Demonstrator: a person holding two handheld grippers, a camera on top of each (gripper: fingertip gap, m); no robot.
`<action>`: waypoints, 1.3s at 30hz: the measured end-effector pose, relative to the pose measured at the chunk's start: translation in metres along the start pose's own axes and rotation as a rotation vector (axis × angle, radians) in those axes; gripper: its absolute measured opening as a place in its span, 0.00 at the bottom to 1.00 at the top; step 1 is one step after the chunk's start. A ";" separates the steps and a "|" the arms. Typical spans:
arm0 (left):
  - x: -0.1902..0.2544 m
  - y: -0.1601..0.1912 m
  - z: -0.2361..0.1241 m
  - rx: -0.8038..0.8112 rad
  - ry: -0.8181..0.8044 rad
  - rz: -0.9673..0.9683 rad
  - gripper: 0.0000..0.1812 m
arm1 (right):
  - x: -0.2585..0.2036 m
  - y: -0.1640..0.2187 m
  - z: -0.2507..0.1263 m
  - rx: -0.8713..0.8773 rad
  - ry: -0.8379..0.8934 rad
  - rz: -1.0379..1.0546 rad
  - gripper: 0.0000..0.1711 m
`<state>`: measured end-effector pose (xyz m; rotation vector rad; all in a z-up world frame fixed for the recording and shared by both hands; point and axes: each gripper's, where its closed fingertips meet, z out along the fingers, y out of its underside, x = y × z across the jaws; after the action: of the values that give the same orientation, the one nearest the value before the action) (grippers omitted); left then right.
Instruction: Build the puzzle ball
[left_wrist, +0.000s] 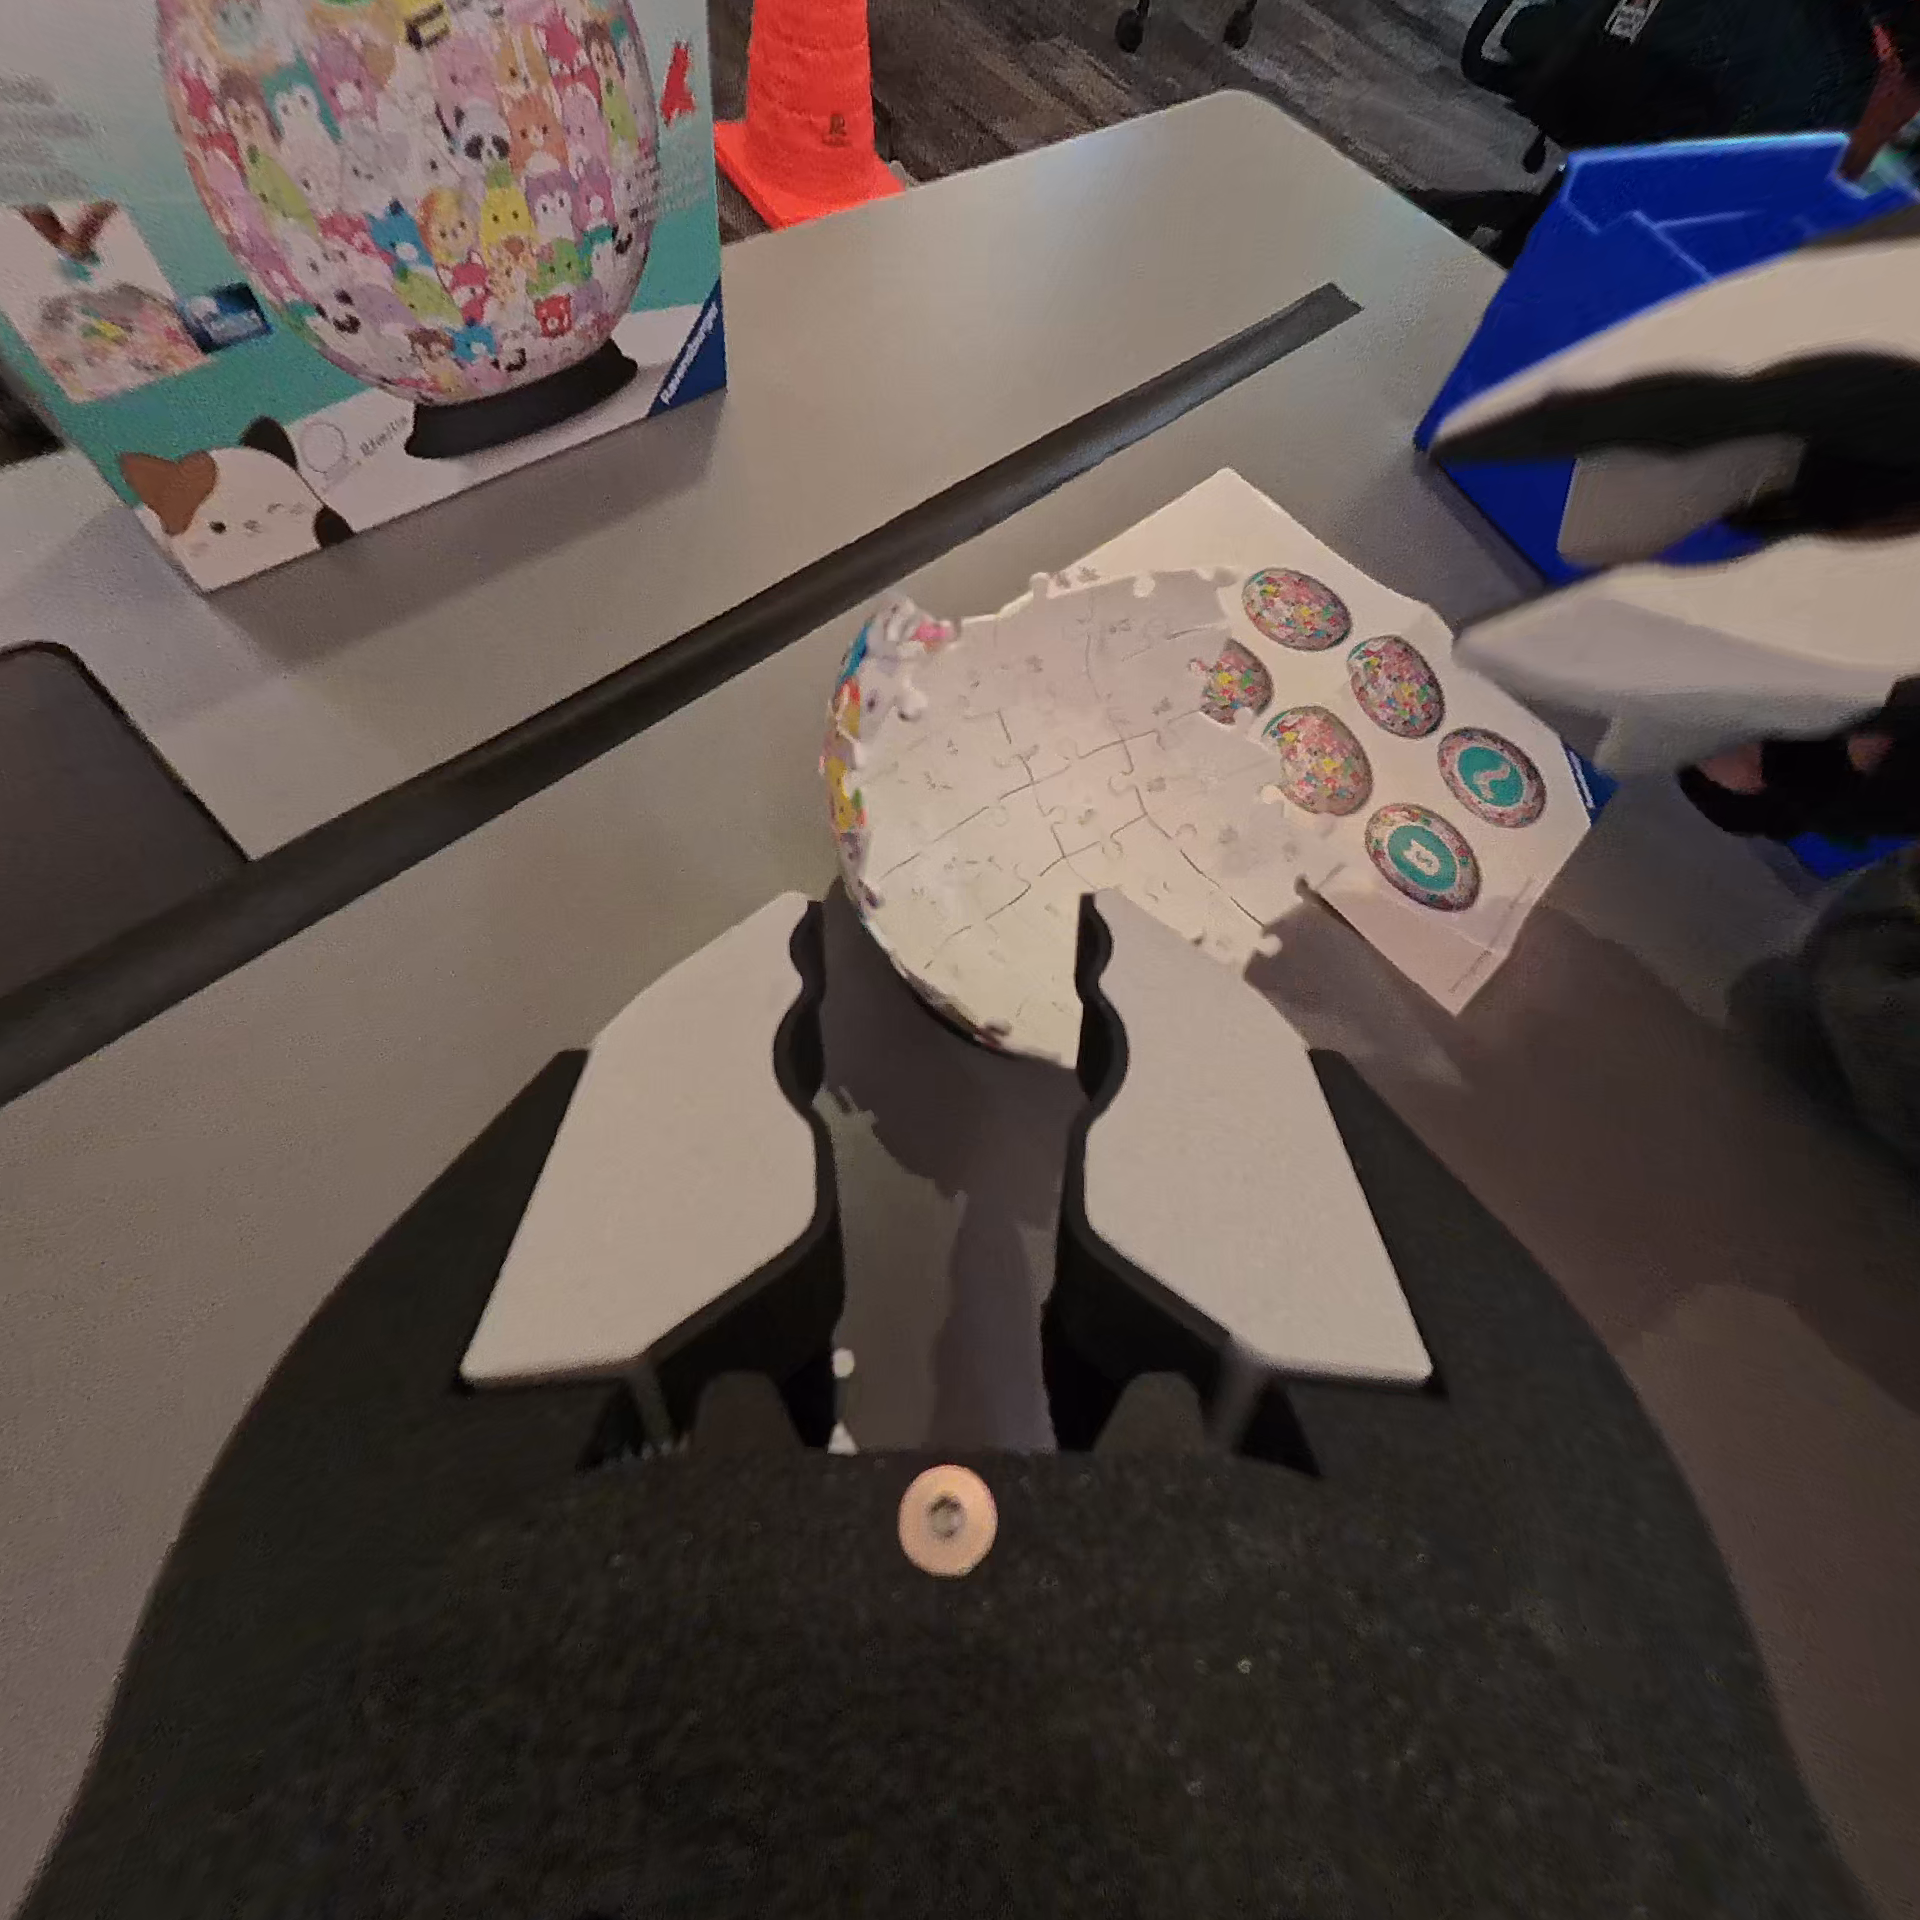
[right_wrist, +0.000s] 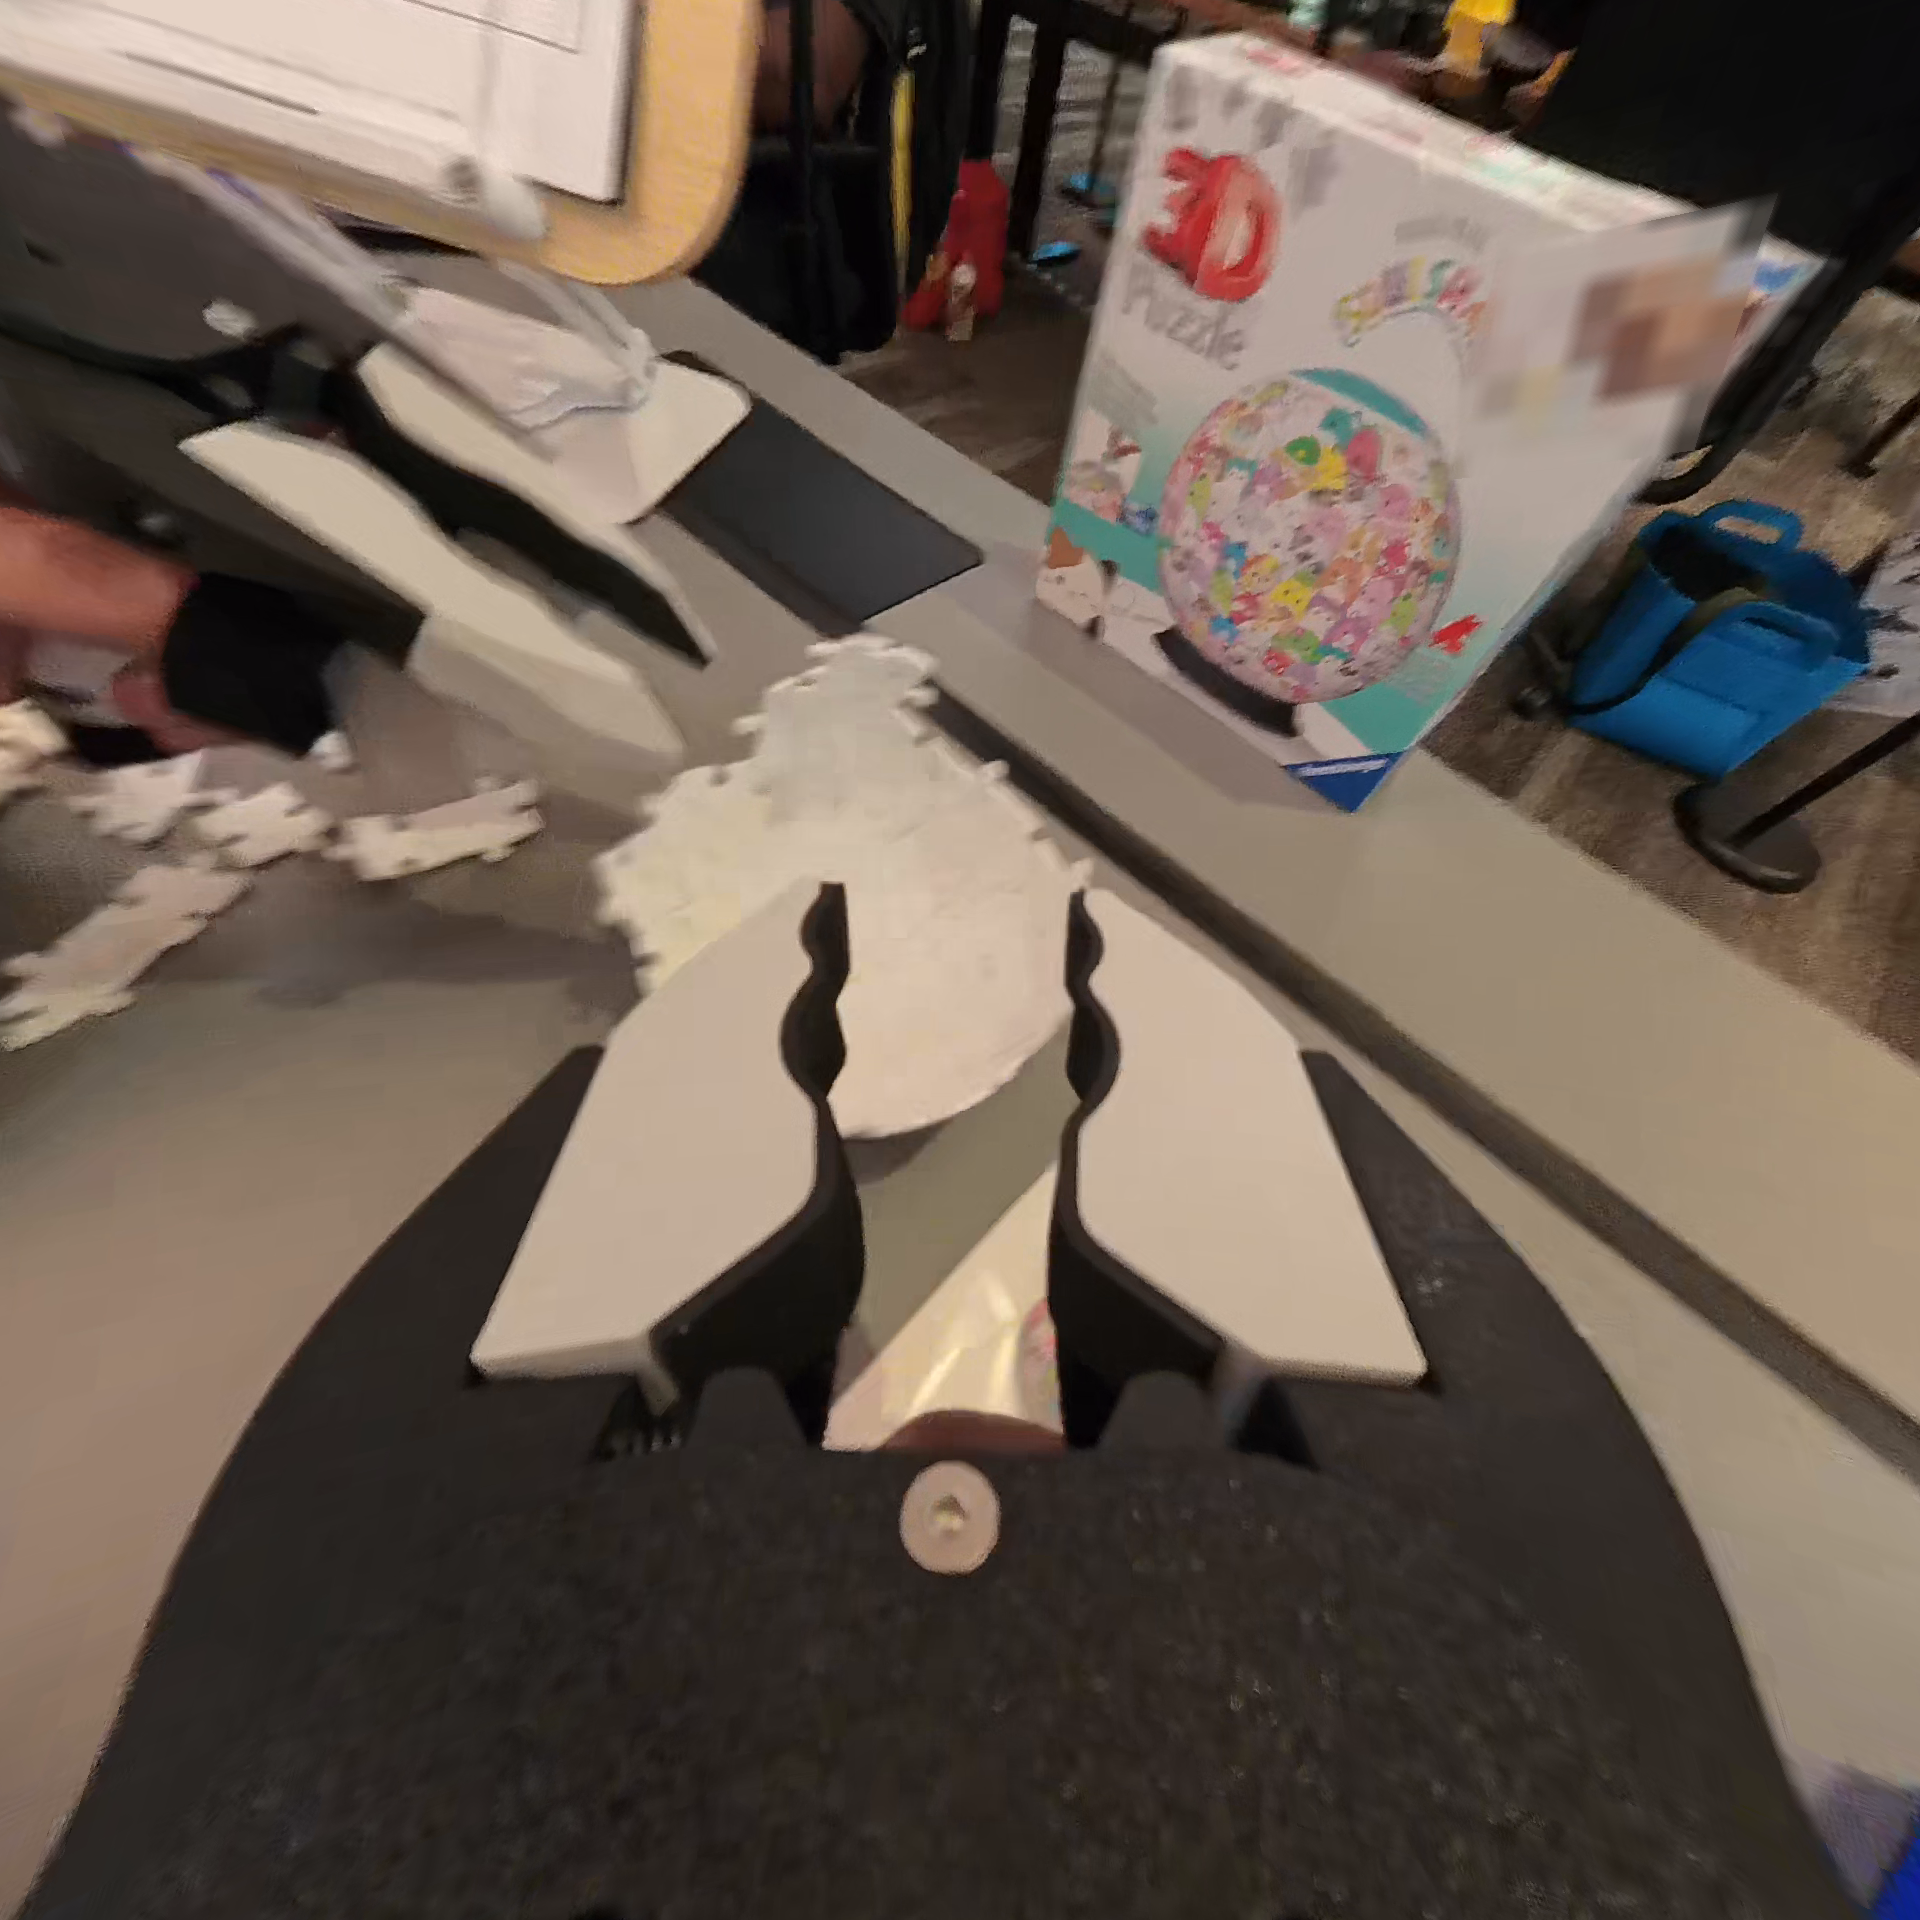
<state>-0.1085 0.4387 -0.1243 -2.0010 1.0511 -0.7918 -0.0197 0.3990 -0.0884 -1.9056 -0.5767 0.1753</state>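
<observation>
A part-built puzzle ball shell (left_wrist: 1039, 769), white inside and coloured outside, lies on the grey table (left_wrist: 520, 1039). My left gripper (left_wrist: 948, 914) is open just in front of it, and the shell's near edge sits beside the right fingertip. My right gripper (left_wrist: 1455, 540) hovers open at the right, above the sheet. In the right wrist view the shell (right_wrist: 894, 831) shows blurred between and beyond my open right gripper (right_wrist: 954, 904), with the left gripper (right_wrist: 712, 540) at the upper left.
An instruction sheet (left_wrist: 1434, 769) lies under the shell's right side. The puzzle box (left_wrist: 395, 260) stands on the far table past a dark seam (left_wrist: 623, 707). A blue bin (left_wrist: 1621, 260) is at the right, an orange cone (left_wrist: 805, 104) behind. Loose white pieces (right_wrist: 260, 831) lie left. The shell (right_wrist: 894, 831) lies around 6 cm away from my left fingertips.
</observation>
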 end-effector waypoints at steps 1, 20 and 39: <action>0.002 -0.001 -0.007 0.005 -0.013 0.032 0.25 | -0.016 0.005 -0.004 -0.014 -0.041 0.000 0.23; 0.024 0.023 -0.013 0.090 -0.136 0.190 0.24 | -0.074 0.089 0.032 -0.248 0.025 -0.169 0.20; -0.002 0.014 0.028 -0.114 0.158 -0.256 0.22 | -0.082 0.079 0.009 -0.179 -0.006 -0.225 0.21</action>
<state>-0.0932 0.4437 -0.1515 -2.2293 0.9573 -1.0604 -0.0701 0.3445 -0.1752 -1.9944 -0.8282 -0.0169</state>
